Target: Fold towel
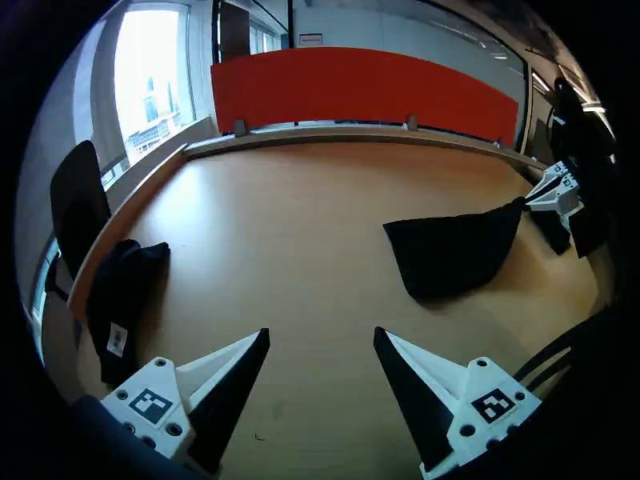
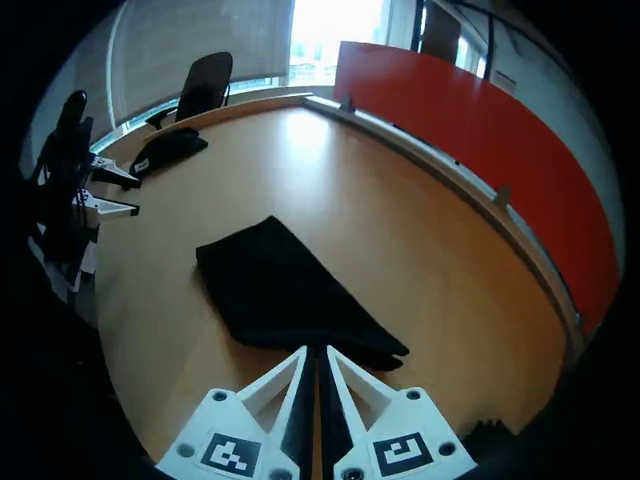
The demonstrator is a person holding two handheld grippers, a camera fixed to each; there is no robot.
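Desk (image 1: 304, 208) with a black towel (image 2: 272, 280).
Right gripper (image 2: 318, 360) pinches its near corner; left gripper (image 1: 320, 352), spread, hovers well apart.

Right gripper view: towel edge in the grip

Right gripper (image 2: 318, 352) at the bottom, its white fingers drawn almost together with a thin slit between them, tips closed on the near edge of the black towel (image 2: 280, 292). The towel lies folded on the wooden table (image 2: 384, 208), a long dark shape running up and to the left. Left gripper (image 2: 138, 198) at the far left, well apart from the towel, fingers spread. Beyond it lies a dark bundle (image 2: 170, 148) with a white tag, and behind that stands a black office chair (image 2: 204, 80). A red partition (image 2: 496, 136) runs along the table's right edge, and a bright window (image 2: 336, 24) is at the top.
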